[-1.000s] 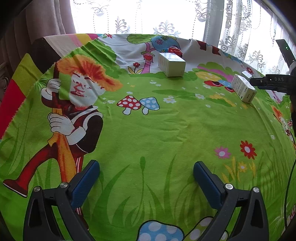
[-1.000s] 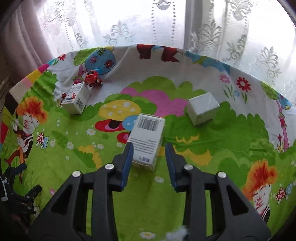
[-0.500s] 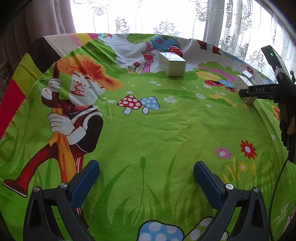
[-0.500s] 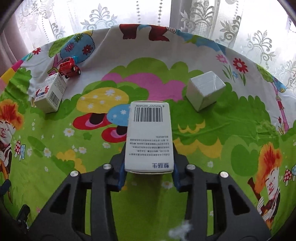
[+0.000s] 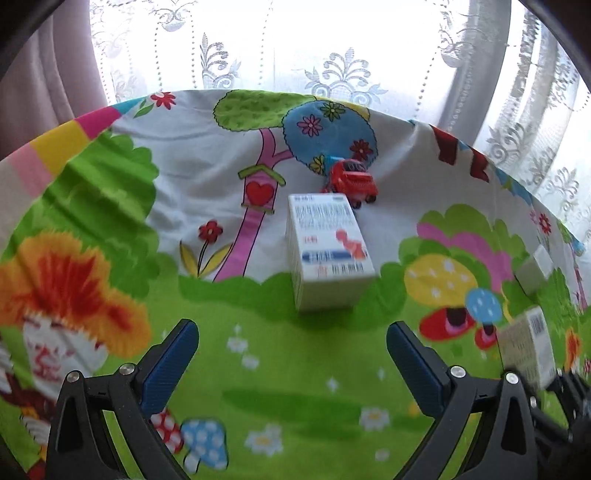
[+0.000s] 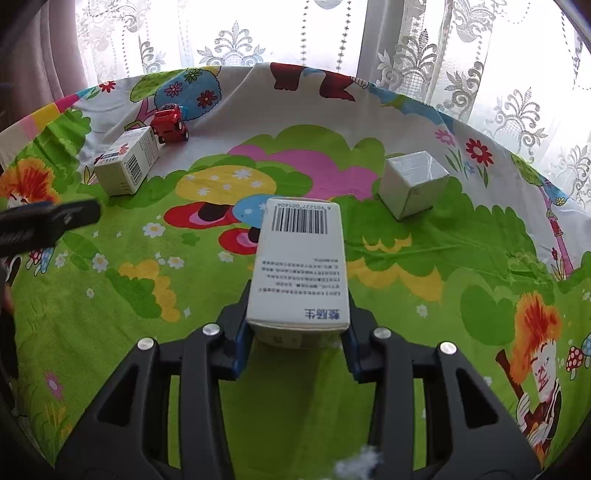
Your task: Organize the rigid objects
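Note:
My right gripper is shut on a white barcode box and holds it above the cloth; that box also shows in the left wrist view. My left gripper is open and empty, a short way in front of a white medicine box lying on the cloth. That box also shows in the right wrist view. A red toy car sits just behind it, and also shows in the right wrist view. A white cube box stands at right.
A bright cartoon cloth covers the table. Lace curtains hang behind the far edge. My left gripper's finger shows at the left of the right wrist view.
My left gripper has moved forward toward the medicine box and toy car. My right gripper has closed on the barcode box and lifted it.

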A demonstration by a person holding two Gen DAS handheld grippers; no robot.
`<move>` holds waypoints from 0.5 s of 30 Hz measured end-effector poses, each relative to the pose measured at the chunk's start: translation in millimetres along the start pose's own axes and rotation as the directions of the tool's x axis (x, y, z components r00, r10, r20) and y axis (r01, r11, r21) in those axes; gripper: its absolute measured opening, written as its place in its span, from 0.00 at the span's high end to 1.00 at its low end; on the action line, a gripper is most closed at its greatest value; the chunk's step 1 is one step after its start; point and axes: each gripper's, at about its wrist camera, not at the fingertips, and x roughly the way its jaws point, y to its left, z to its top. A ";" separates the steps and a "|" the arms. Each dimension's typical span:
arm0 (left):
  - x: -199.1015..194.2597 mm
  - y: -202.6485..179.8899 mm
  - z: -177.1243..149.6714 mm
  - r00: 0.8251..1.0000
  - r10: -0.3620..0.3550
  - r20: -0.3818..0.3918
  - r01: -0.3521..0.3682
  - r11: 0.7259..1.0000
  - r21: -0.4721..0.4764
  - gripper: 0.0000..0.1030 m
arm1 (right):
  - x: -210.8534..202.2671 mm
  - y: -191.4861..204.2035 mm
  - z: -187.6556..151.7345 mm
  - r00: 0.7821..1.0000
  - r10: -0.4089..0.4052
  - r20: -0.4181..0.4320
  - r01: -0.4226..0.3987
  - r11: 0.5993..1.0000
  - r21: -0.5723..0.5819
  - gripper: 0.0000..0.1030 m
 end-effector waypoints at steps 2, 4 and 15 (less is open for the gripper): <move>15.1 -3.2 15.3 1.000 0.012 0.010 -0.011 1.000 -0.027 0.00 | -0.1 -1.3 -0.1 1.000 0.007 0.000 -0.007 1.000 0.006 0.57; 26.9 -6.2 23.0 1.000 0.019 0.012 -0.019 1.000 -0.022 0.10 | 0.0 -1.6 -0.2 1.000 0.009 -0.001 -0.009 1.000 0.009 0.57; -63.2 40.7 -72.1 0.993 -0.023 0.118 0.017 0.999 0.050 0.59 | 0.5 -5.3 -0.1 0.999 0.037 -0.001 -0.037 0.999 0.029 0.56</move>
